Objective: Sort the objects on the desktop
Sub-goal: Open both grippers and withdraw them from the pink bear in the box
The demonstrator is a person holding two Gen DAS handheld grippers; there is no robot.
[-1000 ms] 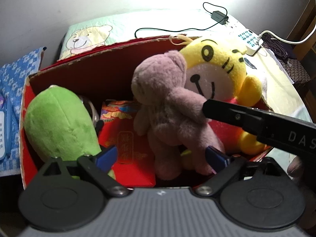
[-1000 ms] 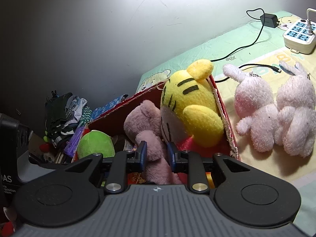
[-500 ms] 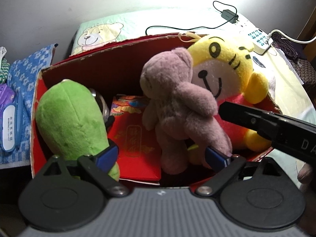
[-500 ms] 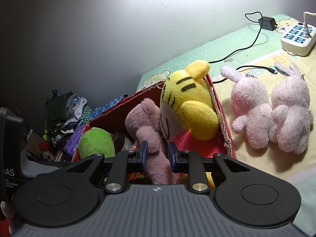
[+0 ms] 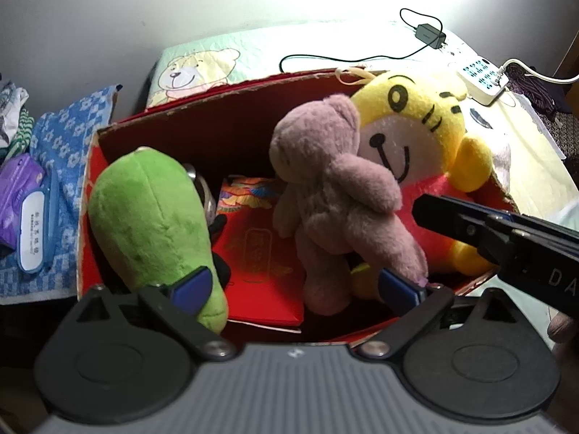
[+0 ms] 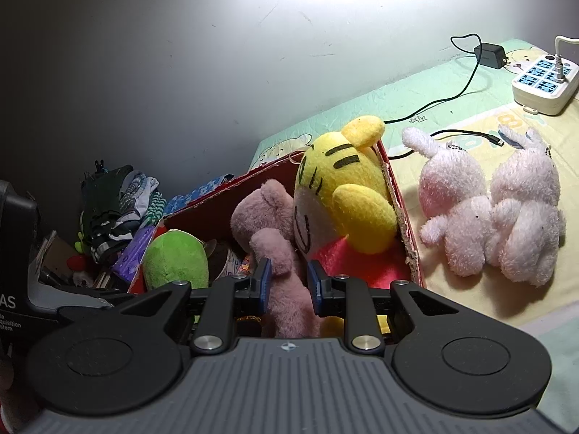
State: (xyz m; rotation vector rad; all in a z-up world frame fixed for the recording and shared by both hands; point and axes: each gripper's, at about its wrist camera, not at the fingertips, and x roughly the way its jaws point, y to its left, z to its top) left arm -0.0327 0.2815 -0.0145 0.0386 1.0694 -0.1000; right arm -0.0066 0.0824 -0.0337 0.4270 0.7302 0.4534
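Observation:
A red cardboard box (image 5: 217, 97) holds a green plush (image 5: 148, 217), a mauve teddy bear (image 5: 325, 188) and a yellow tiger plush (image 5: 416, 123). My left gripper (image 5: 296, 285) hangs open over the box's near edge, one blue pad by the green plush and the other by the bear's leg, gripping nothing. My right gripper (image 6: 289, 282) is shut on one limb of the mauve teddy bear (image 6: 260, 209), which stands upright beside the tiger plush (image 6: 343, 188). One of its black fingers (image 5: 452, 217) reaches in from the right. The green plush (image 6: 173, 256) leans in the left end of the box (image 6: 401, 217).
Two pale pink rabbit plushes (image 6: 452, 209) (image 6: 524, 209) lie on the mat right of the box. A white power strip (image 6: 542, 83), a black charger (image 6: 488, 54) and cables are behind. A blue cloth (image 5: 65, 152), a purple pack (image 5: 21, 188) and piled clothes (image 6: 115, 202) sit left.
In the left wrist view the box and its toys have drifted right and slightly down, showing more blue cloth on the left. The right gripper keeps its hold on the bear.

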